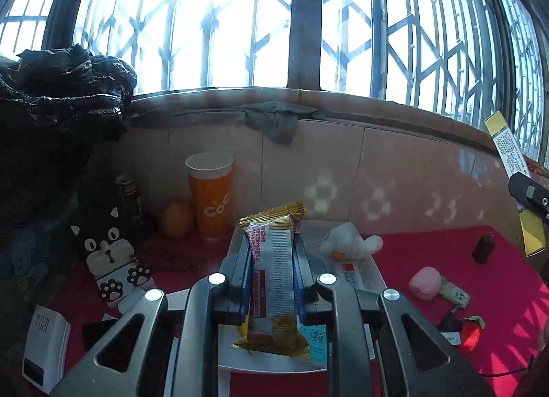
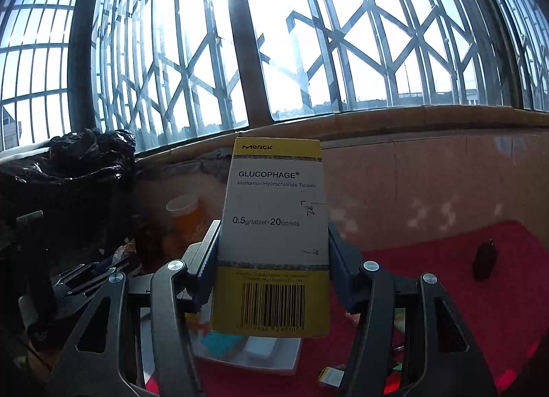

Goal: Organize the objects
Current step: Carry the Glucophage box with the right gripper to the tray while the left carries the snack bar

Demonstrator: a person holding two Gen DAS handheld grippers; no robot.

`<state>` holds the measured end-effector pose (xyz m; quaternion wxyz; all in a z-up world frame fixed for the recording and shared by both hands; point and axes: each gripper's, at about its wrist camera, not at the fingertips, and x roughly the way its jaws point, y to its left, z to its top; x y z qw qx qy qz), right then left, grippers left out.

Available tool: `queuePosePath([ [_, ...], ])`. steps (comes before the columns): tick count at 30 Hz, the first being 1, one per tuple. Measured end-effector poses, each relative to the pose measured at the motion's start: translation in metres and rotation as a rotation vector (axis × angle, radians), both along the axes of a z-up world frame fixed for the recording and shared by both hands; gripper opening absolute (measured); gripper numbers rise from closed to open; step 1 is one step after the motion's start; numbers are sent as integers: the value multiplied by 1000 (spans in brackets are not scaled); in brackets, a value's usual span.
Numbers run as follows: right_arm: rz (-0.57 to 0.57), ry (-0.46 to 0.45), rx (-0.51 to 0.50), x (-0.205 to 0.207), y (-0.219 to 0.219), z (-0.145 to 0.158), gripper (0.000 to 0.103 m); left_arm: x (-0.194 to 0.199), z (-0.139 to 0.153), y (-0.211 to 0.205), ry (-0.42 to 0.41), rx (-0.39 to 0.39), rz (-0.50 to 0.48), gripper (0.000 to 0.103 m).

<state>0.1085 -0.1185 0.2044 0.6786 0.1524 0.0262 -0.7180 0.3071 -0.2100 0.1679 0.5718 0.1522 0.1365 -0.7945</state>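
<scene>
My left gripper (image 1: 272, 242) is shut on a long snack bar in a yellow and silver wrapper (image 1: 272, 280), held lengthwise above a white tray (image 1: 372, 270) on the red cloth. My right gripper (image 2: 272, 235) is shut on a white and yellow medicine box (image 2: 274, 235), upright with its barcode toward the camera. In the left wrist view that medicine box (image 1: 507, 146) and the right gripper's finger (image 1: 530, 193) show at the far right edge, above the table. A white plush duck (image 1: 350, 242) lies on the tray's far end.
An orange paper cup (image 1: 210, 198), a dark can (image 1: 129, 196) and a cat-print box (image 1: 113, 259) stand at the left by the tiled wall. A black bag (image 1: 58, 98) sits far left. A pink ball (image 1: 424, 283), a small dark block (image 1: 483, 248), a red strawberry (image 1: 470, 335) and a white box (image 1: 44, 345) lie on the cloth.
</scene>
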Motion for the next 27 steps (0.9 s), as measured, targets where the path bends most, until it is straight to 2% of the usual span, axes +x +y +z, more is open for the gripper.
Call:
queuePosePath([
  [7, -31, -32, 18, 4, -17, -12, 57, -14, 1, -19, -61, 17, -22, 19],
  [18, 43, -3, 45, 27, -52, -22, 57, 5, -4, -14, -45, 39, 97, 19],
  [27, -52, 18, 67, 20, -48, -29, 57, -25, -8, -49, -41, 50, -7, 19],
])
